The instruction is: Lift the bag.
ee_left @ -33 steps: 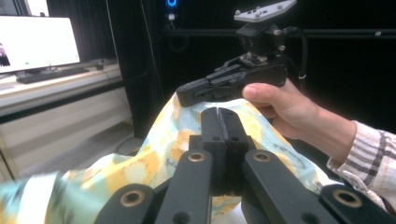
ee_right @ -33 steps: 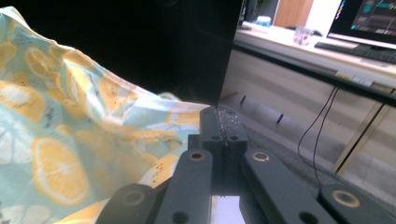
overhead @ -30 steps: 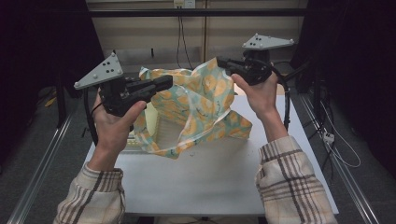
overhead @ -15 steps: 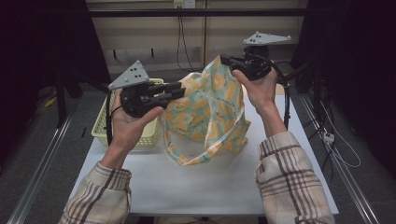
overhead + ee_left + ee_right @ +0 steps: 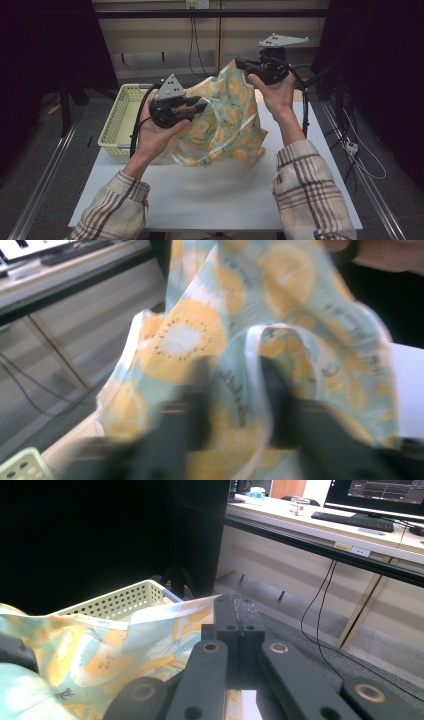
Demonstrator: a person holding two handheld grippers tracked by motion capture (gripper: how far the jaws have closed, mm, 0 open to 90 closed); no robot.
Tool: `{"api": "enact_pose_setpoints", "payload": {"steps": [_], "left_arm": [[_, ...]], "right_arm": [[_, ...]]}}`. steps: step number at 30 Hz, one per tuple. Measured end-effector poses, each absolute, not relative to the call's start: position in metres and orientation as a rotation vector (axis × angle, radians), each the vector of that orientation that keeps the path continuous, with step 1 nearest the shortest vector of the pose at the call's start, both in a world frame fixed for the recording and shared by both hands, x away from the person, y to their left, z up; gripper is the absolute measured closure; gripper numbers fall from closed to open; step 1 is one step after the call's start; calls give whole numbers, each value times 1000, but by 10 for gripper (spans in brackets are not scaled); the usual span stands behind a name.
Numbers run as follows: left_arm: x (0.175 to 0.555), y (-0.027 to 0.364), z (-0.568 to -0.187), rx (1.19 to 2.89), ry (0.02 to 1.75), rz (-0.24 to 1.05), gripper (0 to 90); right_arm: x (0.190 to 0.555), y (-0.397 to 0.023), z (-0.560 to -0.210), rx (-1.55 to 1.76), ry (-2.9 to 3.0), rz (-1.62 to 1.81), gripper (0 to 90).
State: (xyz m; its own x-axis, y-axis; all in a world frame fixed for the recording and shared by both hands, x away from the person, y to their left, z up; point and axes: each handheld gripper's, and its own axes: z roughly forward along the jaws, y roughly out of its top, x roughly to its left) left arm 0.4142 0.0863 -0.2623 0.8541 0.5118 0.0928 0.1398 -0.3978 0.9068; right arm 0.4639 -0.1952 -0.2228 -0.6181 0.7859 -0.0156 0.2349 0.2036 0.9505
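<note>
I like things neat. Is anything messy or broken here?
Nothing looks broken or spilled. The fruit-print bag hangs crumpled above the table, one corner pinched in the right hand-held gripper. The basket sits straight.

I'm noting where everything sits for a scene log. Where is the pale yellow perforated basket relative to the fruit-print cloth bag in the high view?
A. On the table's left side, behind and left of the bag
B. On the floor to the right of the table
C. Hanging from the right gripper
A. In the high view the basket rests at the table's left rear, partly behind the bag.
</note>
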Motion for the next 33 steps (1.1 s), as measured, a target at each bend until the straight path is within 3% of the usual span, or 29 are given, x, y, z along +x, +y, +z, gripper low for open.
{"api": "enact_pose_setpoints", "payload": {"steps": [4, 10, 14, 24, 29, 33], "left_arm": [[403, 96, -249, 1849, 447, 377, 900], [384, 114, -209, 1716, 385, 396, 900], [384, 123, -201, 1675, 396, 387, 900], [398, 93, -273, 1955, 415, 293, 900], [403, 88, -308, 1995, 454, 244, 896], [406, 87, -319, 2002, 486, 234, 807]], "right_arm": [[466, -198, -217, 947, 1966, 1409, 900], [475, -209, -206, 986, 1930, 1389, 900], [479, -215, -208, 1007, 1918, 1379, 900], [493, -219, -259, 1092, 1964, 1331, 900], [493, -225, -282, 1125, 1975, 1322, 900], [492, -229, -295, 1153, 1982, 1308, 900]]}}
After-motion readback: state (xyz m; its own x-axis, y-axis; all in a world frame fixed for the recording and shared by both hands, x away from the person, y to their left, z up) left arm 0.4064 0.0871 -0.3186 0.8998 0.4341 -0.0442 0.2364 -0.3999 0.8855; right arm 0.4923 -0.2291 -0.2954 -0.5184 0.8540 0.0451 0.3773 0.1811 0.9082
